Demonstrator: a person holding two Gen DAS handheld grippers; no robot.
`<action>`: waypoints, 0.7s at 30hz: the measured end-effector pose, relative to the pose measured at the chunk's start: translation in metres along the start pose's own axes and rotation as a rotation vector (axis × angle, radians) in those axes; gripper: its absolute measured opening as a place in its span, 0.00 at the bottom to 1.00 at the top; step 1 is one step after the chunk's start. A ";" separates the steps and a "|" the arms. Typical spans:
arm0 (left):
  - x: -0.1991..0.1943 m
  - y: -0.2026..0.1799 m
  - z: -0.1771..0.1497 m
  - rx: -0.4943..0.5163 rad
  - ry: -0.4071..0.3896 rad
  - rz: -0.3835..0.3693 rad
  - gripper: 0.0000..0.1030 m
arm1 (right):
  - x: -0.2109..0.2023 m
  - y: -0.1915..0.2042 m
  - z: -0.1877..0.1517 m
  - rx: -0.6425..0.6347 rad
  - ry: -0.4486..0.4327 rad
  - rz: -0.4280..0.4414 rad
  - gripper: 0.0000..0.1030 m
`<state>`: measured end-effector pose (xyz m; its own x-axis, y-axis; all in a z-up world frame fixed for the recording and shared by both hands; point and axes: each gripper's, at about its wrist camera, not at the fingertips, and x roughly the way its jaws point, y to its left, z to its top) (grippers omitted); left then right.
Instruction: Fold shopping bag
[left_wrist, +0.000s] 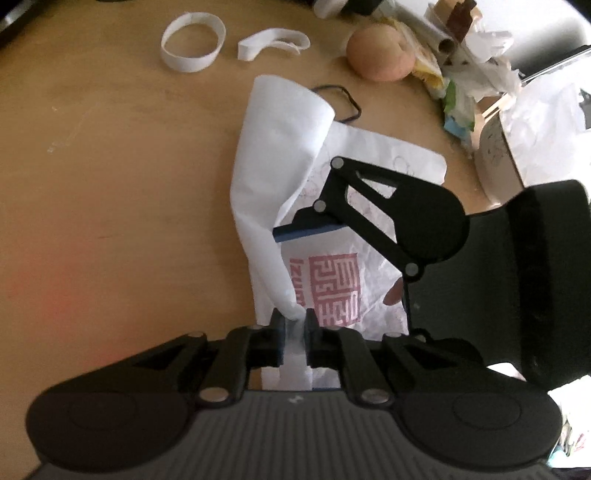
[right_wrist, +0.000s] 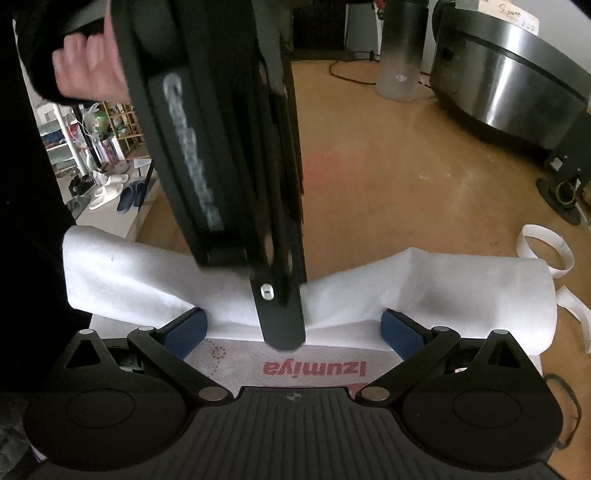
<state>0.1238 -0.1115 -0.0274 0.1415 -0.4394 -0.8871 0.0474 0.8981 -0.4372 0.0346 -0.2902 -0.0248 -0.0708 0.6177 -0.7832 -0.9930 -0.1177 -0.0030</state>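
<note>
Two grippers work over one white shopping bag (left_wrist: 332, 206) lying on a wooden table (left_wrist: 110, 184); the left gripper (left_wrist: 294, 332) has its jaws pinched nearly together on a bunched edge of the bag's near end, the fabric rising from the pads and curling over in a loose roll along the bag's left side; the right gripper (right_wrist: 293, 332) stands with its blue pads (right_wrist: 184, 338) wide apart, the bag's printed face beneath them, and whether those pads touch the fabric I cannot tell; in the right wrist view the lifted fold runs across the frame from left to right, sagging in the middle where the left gripper comes down onto it, a hand (right_wrist: 88, 70) gripping that tool at upper left. Left of the bag the table lies bare and open; at the far side sit a white paper ring (left_wrist: 194, 40), a loose white strip (left_wrist: 273, 43), a black elastic loop (left_wrist: 341, 101) just beside the bag's far edge, and a round peach-coloured object (left_wrist: 378, 53); far right is crowded with crumpled paper and packaging (left_wrist: 472, 55).
</note>
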 end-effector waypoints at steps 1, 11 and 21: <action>0.003 -0.001 0.001 -0.002 0.006 0.004 0.10 | 0.000 0.000 0.000 0.000 -0.001 0.000 1.00; 0.008 -0.005 0.006 -0.019 0.027 0.024 0.14 | -0.001 0.002 0.006 -0.001 0.054 -0.014 1.00; 0.011 -0.023 0.003 0.019 0.021 -0.013 0.67 | -0.045 -0.005 -0.010 0.068 0.033 -0.077 1.00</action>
<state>0.1276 -0.1370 -0.0260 0.1204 -0.4514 -0.8841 0.0675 0.8923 -0.4464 0.0439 -0.3249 0.0042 0.0075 0.5967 -0.8025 -0.9996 -0.0174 -0.0223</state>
